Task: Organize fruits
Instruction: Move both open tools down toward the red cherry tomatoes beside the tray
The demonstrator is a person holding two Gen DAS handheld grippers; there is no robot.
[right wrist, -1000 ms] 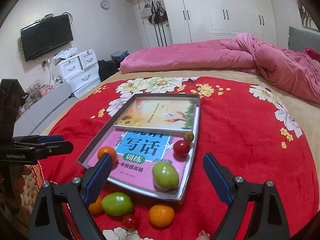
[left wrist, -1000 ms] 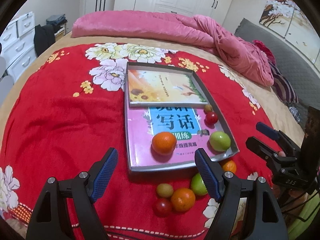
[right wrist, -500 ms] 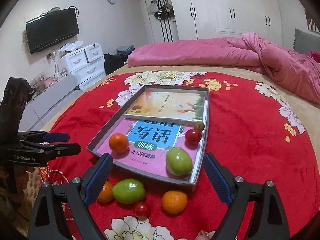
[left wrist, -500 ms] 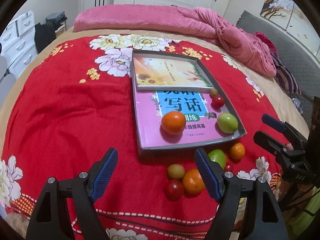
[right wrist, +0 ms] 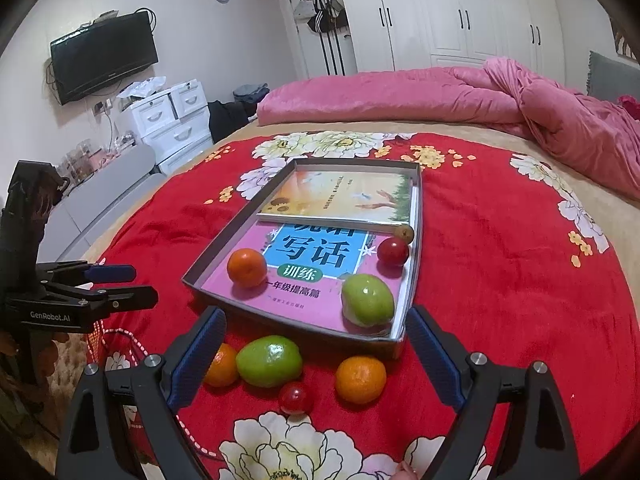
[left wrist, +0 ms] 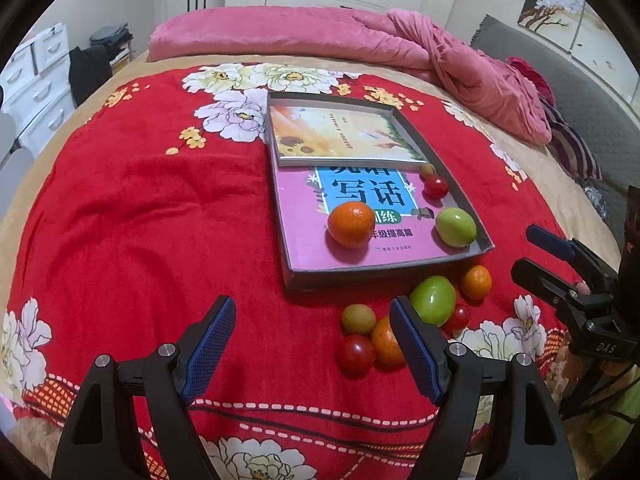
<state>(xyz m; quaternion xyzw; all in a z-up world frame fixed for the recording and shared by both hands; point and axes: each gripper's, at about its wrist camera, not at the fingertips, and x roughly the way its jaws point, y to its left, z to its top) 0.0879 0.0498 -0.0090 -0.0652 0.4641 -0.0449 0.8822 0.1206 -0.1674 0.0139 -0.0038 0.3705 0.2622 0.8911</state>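
Meanwhile both grippers, left (left wrist: 312, 344) and right (right wrist: 316, 344), hang wide open and empty above loose fruit (right wrist: 269, 361) lying just near of the tray (right wrist: 416, 240).

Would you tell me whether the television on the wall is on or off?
Off, it seems: the television screen is uniformly black in the right wrist view, with no picture or glow.

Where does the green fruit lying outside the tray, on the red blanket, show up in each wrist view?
Left wrist view: the green fruit on the blanket sits right of centre, just below the tray's near wall, beside the left gripper's right fingertip.
Right wrist view: the same fruit lies lower left of centre, by the right gripper's left fingertip.
Shared landmark: the grey tray with a pink book inside.
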